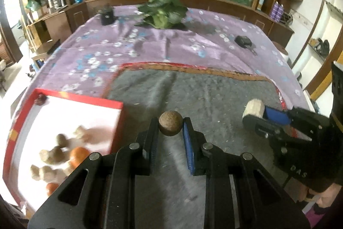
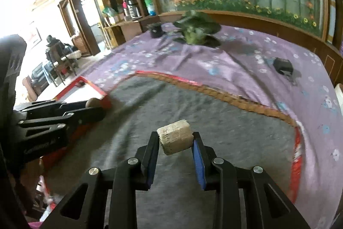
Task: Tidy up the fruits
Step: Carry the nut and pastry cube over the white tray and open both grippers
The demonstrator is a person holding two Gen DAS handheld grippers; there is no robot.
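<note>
The box [image 1: 120,103] lies left of the mat [image 1: 214,96]; fruits [image 1: 62,151] in it; plant [image 1: 163,11] behind.

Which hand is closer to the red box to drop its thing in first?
Left. The left gripper holds the brown ball just beside the red box, where other fruits already lie. The right gripper, holding the pale block, sits farther off over the grey mat.

The fruits [image 1: 57,153] in the red box [image 1: 81,98] are smeared by motion blur, so the pale ones cannot be identified. The box runs off the left wrist picture's lower left edge. The left gripper [image 2: 94,107] hides most of the ball [image 2: 92,102], perhaps a brown fruit.
</note>
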